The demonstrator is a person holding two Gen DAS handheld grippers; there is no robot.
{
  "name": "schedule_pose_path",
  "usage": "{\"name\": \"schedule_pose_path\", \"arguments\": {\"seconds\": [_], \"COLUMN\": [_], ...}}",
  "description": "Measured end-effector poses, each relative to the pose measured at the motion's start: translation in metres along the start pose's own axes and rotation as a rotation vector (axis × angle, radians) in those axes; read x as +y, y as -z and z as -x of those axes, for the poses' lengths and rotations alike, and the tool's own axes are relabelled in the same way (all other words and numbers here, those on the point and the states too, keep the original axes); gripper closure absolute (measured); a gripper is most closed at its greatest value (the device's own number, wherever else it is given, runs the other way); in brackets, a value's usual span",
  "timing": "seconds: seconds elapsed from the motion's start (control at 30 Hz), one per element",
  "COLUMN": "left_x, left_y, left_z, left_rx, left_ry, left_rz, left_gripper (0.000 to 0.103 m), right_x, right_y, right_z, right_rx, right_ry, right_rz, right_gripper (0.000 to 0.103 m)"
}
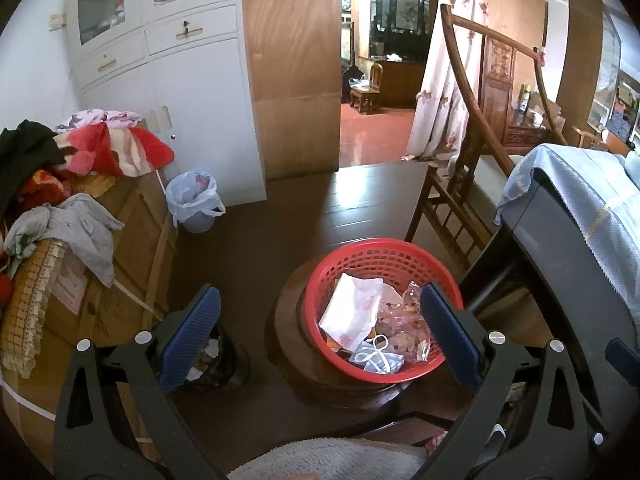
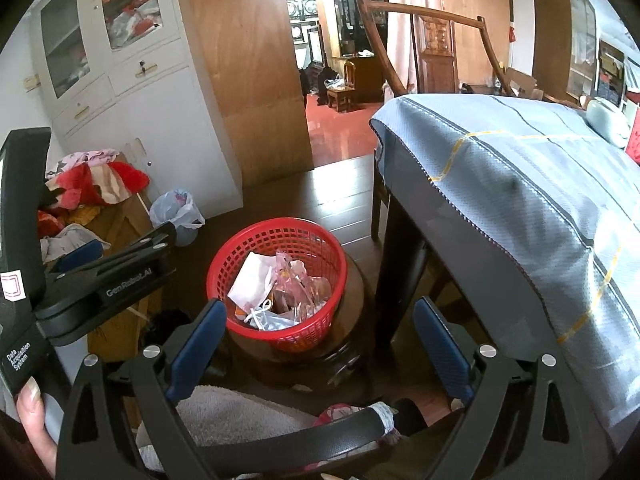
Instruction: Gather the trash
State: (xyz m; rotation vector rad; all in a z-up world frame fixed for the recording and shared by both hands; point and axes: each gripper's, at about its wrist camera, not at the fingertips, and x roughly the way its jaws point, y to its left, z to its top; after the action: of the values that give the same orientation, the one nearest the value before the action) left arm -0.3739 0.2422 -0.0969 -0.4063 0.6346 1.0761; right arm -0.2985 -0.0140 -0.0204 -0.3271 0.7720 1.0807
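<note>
**Both jaws empty above the basket; count of contents**

My left gripper [image 1: 320,334] hangs with its two blue pads spread wide, nothing between them. My right gripper [image 2: 318,346] is the same: pads apart, nothing pinched. Both tilt down toward the round red plastic mesh basket [image 1: 362,254], which sits on top of a dark round wooden stool [image 1: 288,320], near its far rim. Judgement: the basket is raised on the stool so that it stays within reach beside the dark table with the blue-grey cloth [image 2: 520,184].

Trash is inside the basket, against its near wall:
- one crumpled white paper wrapper [image 1: 350,312]
- one white face mask with ear loops [image 1: 376,356]
- clear crinkled plastic bags [image 1: 404,320]; number not countable, they overlap.

Other bins: one pale bucket lined with a white plastic bag [image 1: 194,200] by the white cabinet [image 1: 192,92]; one dark bin [image 1: 212,360] under my left pad, contents unclear.

Judgement: jaws stand wide and empty either after a drop or ahead of the next pick; cannot tell which.
</note>
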Motion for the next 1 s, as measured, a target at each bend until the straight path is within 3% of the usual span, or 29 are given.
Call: {"name": "schedule_pose_path", "arguments": {"seconds": [1.0], "left_x": [0.003], "left_y": [0.003], "left_z": [-0.012], "left_rx": [0.052], "left_ry": [0.010], "left_rz": [0.037], "left_gripper": [0.007], "right_x": [0.001], "right_y": [-0.002], "right_z": [0.000], "right_rx": [0.010], "right_ry": [-0.005], "right_rz": [0.004], "right_gripper": [0.010]}}
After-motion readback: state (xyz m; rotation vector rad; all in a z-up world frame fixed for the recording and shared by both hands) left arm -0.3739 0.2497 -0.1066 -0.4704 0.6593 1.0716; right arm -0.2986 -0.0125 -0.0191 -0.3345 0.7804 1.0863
